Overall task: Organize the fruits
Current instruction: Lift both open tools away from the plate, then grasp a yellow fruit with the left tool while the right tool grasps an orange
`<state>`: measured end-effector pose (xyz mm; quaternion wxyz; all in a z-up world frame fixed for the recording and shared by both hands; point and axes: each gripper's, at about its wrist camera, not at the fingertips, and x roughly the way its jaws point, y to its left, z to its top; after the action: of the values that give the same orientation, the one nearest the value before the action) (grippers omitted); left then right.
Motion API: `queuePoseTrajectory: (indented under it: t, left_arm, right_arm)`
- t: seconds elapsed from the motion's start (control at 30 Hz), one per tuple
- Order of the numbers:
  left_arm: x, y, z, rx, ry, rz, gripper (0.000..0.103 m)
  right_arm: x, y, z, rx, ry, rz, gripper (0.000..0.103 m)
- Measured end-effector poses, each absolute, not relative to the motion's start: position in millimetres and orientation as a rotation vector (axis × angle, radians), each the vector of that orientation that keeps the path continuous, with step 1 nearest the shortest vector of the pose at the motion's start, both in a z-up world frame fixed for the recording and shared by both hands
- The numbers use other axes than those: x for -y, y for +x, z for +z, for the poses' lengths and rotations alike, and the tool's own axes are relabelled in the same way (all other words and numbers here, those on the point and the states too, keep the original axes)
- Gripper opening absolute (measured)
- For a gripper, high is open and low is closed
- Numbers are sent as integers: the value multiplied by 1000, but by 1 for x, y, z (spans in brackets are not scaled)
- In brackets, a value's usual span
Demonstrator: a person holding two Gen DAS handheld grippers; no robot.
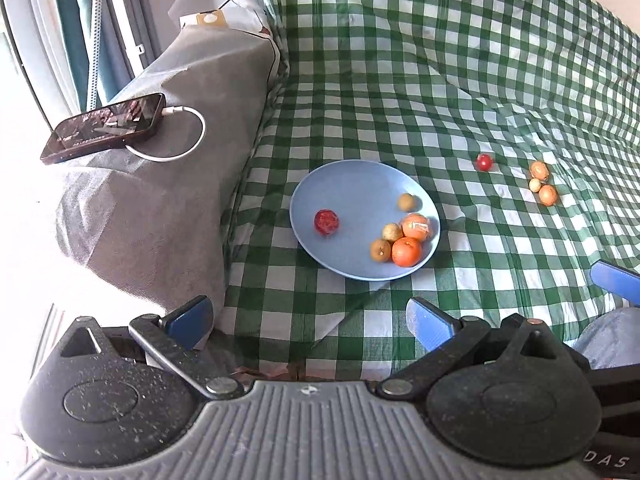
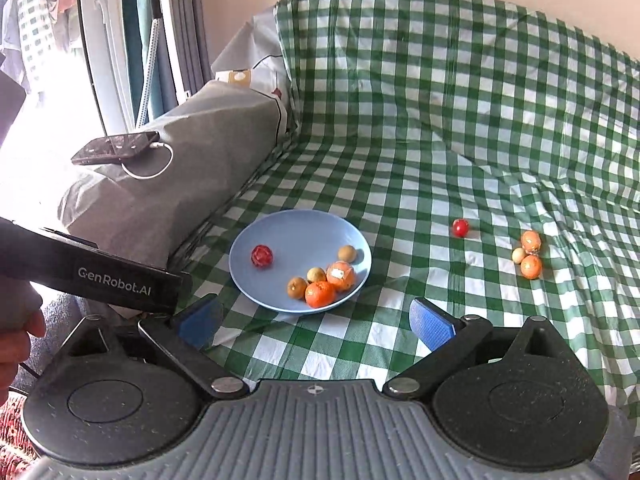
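Observation:
A blue plate [image 1: 352, 192] [image 2: 296, 232] lies on the green checked cloth. It holds a red fruit [image 1: 326, 222] [image 2: 262, 256], two oranges [image 1: 406, 251] [image 2: 320, 294] and three small brown fruits [image 1: 405, 202] [image 2: 347, 253]. To its right on the cloth lie a small red fruit [image 1: 484, 162] [image 2: 460, 227] and a cluster of two small oranges and a pale fruit [image 1: 542, 184] [image 2: 529, 256]. My left gripper [image 1: 310, 320] is open and empty, near the plate's front. My right gripper [image 2: 318, 324] is open and empty, just before the plate.
A grey covered armrest [image 1: 168, 184] [image 2: 172, 184] stands left of the plate, with a phone [image 1: 104, 128] [image 2: 116, 147] and white cable on top. The checked cloth rises up the backrest [image 1: 440, 40] behind. The left gripper's body [image 2: 92, 276] crosses the right wrist view at left.

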<state>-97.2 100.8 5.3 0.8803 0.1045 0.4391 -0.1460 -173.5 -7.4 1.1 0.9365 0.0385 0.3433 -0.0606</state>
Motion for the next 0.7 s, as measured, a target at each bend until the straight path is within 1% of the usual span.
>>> queuePoseTrajectory:
  t: [0.7]
  left_arm:
    - [-103,-92,9,-912,200,-311,103]
  right_arm:
    - [-1,-167,-3,-714,62,-109,100]
